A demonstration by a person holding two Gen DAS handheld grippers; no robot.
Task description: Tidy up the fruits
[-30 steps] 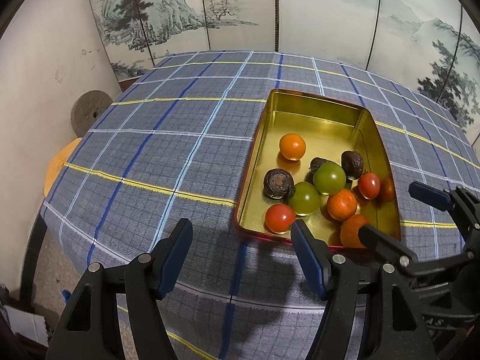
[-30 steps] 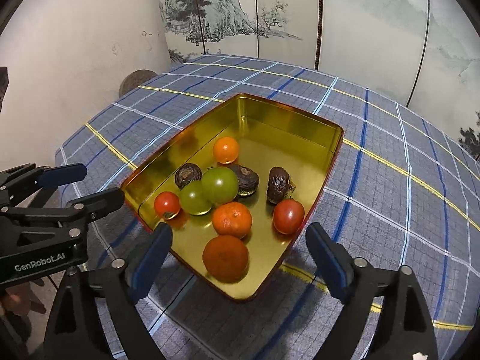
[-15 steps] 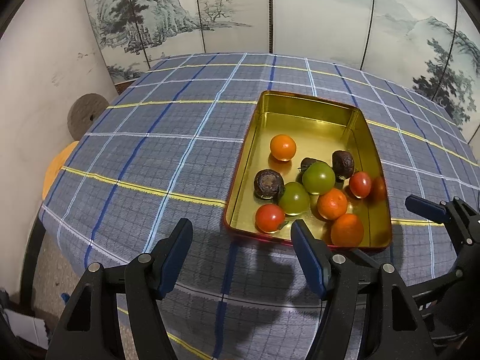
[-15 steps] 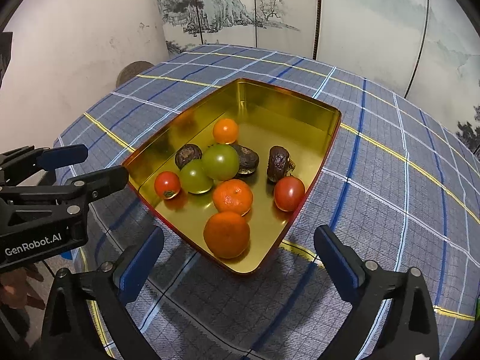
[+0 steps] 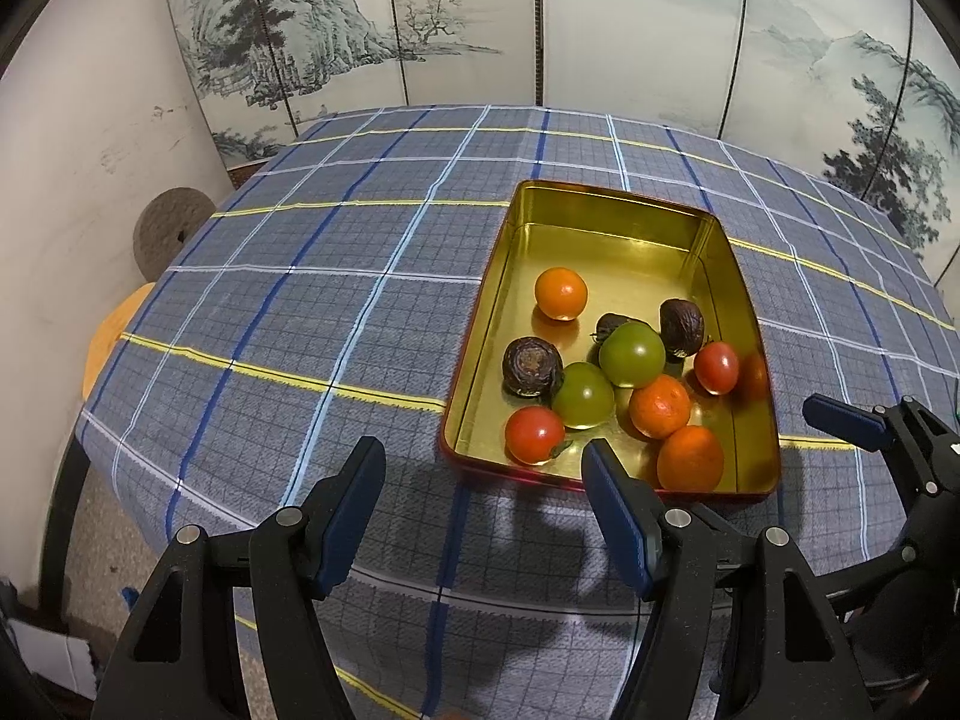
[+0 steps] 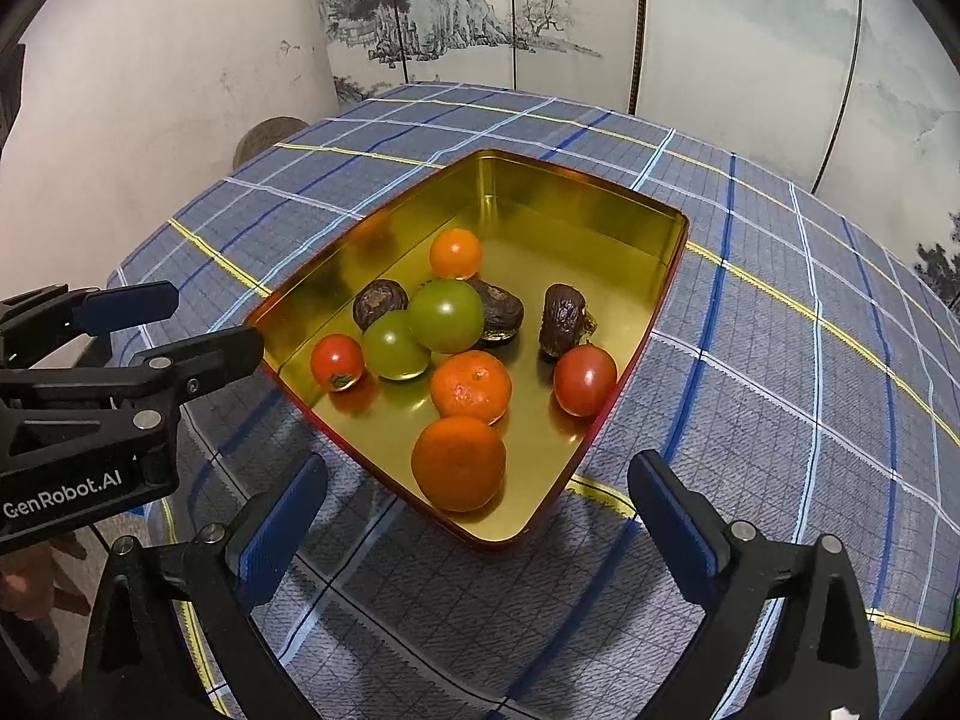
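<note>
Gold tin (image 5: pixel 741 276) holds fruit | left tongs (image 5: pixel 483 516) agape | right tongs (image 6: pixel 477 528) agape

- A dark wrinkled fruit (image 5: pixel 613 322) in the gold metal tin (image 5: pixel 600 204) is mostly hidden behind the far round green tomato (image 5: pixel 631 354); in the right wrist view that same fruit (image 6: pixel 501 311) shows more.
- The right hand-held gripper (image 5: pixel 864 429) is cut off by the right edge of the left wrist view, only one blue pad clearly showing.
- A round grey disc (image 5: pixel 171 234) against the left wall is partly hidden by the edge of the desk (image 5: pixel 300 300).
- A green speck (image 6: pixel 955 612) at the right edge is too cropped to identify.
</note>
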